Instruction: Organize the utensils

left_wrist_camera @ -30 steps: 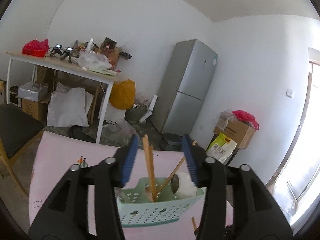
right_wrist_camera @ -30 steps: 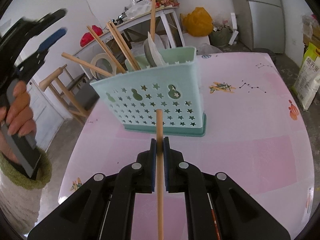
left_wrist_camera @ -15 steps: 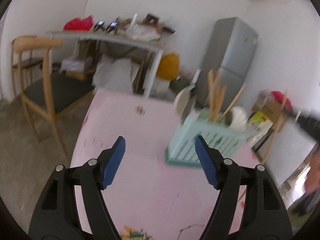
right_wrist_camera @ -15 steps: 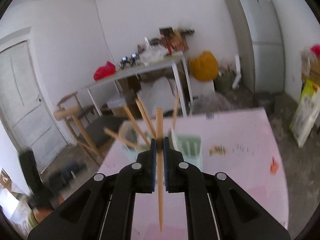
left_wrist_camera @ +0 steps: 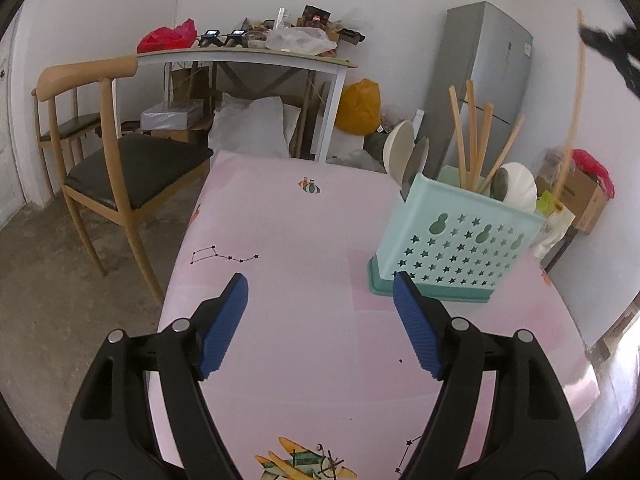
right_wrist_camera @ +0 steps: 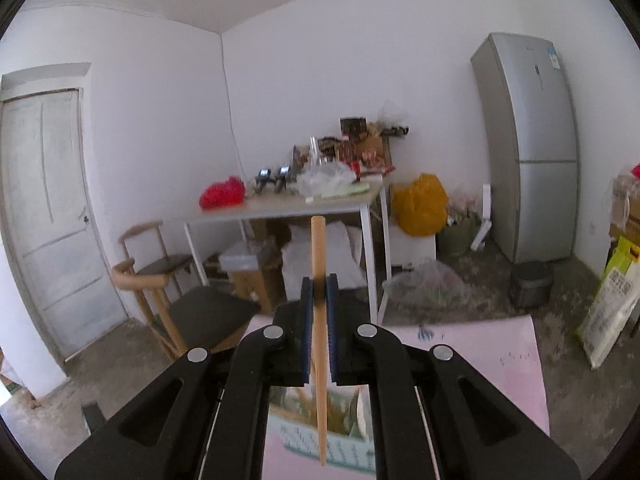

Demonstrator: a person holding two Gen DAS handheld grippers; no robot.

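A mint-green utensil holder point(left_wrist_camera: 452, 248) with star cut-outs stands on the pink table point(left_wrist_camera: 280, 240), holding several wooden chopsticks point(left_wrist_camera: 472, 132) and spoons point(left_wrist_camera: 400, 148). My left gripper point(left_wrist_camera: 320, 320) is open and empty, low over the table, left of the holder. My right gripper point(right_wrist_camera: 319, 304) is shut on a wooden chopstick point(right_wrist_camera: 319, 264), held upright high above the holder point(right_wrist_camera: 320, 440). In the left wrist view that chopstick point(left_wrist_camera: 572, 120) hangs blurred at the right of the holder, under the right gripper point(left_wrist_camera: 612, 44).
A wooden chair point(left_wrist_camera: 116, 160) stands at the table's left edge. A cluttered white side table point(left_wrist_camera: 248, 56), a yellow bag point(left_wrist_camera: 360, 108) and a grey fridge point(left_wrist_camera: 480, 92) stand behind. Cardboard boxes point(left_wrist_camera: 580, 196) sit at the right.
My right gripper has lifted the chopstick from table level to high above the holder. My left gripper has pulled back from the holder and dropped low over the table.
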